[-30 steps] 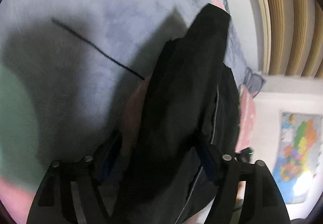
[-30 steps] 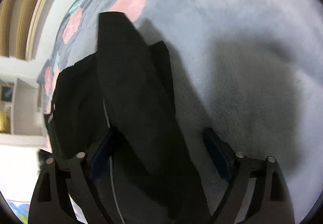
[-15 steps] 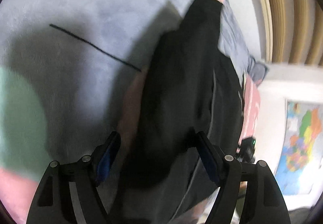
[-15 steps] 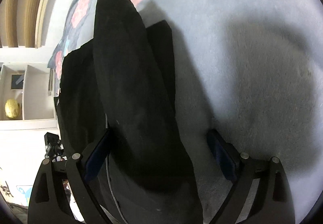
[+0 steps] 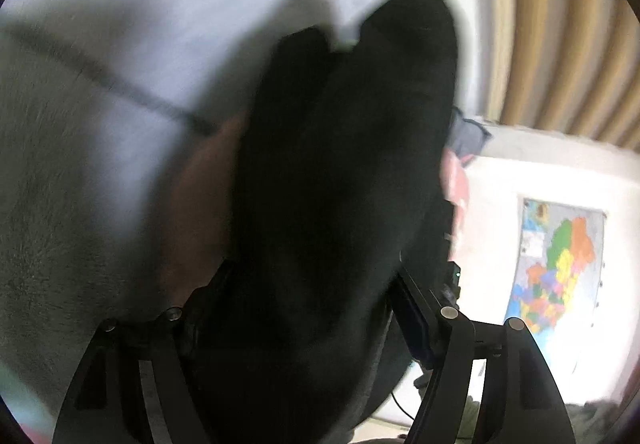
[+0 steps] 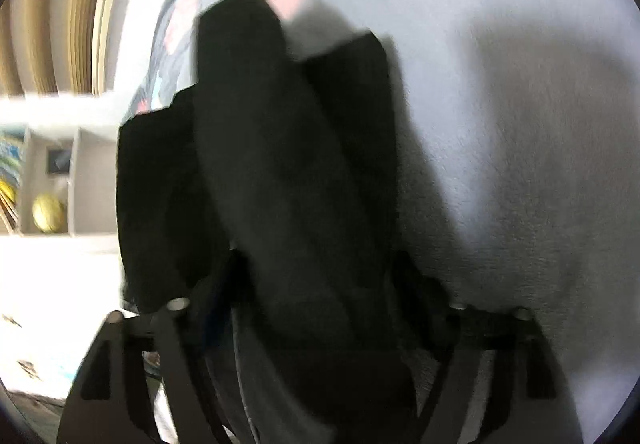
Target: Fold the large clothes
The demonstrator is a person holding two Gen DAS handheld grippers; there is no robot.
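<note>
Gripping black garment (image 5: 340, 172) with left gripper (image 5: 308, 284) and right gripper (image 6: 320, 272), both pinching bunched fabric, probably lifted above grey blanket (image 6: 520, 124) so fold hangs straight

No readable text in either view

The coloured wall map (image 5: 554, 264) at the lower right of the left wrist frame is too blurred to read; the picture books (image 6: 9, 180) at the right wrist frame's left edge likewise.
</note>
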